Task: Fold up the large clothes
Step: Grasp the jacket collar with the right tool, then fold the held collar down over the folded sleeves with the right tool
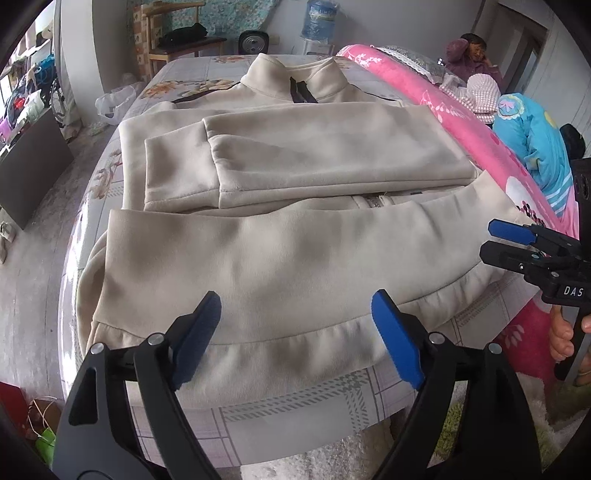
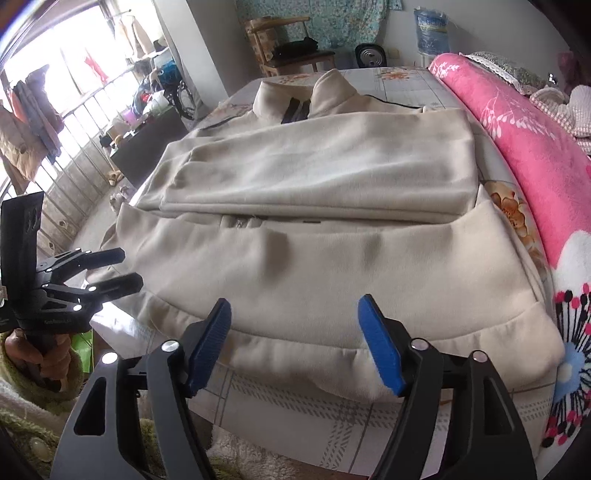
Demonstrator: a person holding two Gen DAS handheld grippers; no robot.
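A cream zip-up jacket [image 1: 280, 254] lies flat on a bed with its collar at the far end and its hem toward me. Both sleeves [image 1: 310, 162] are folded across the chest. It also shows in the right wrist view [image 2: 317, 266]. My left gripper [image 1: 295, 325] is open and empty, just above the hem near its left half. My right gripper [image 2: 293, 328] is open and empty, above the hem near its middle. The right gripper also shows at the right edge of the left wrist view [image 1: 495, 240], and the left gripper at the left of the right wrist view [image 2: 125, 269].
The bed has a floral checked sheet [image 1: 295, 417]. A rolled pink blanket [image 2: 535, 155] runs along the right side, with a blue cushion [image 1: 535, 147] beyond it. A person [image 1: 476, 55] sits at the far right. A wooden chair [image 2: 291, 48] and a water bottle [image 2: 430, 29] stand behind the bed.
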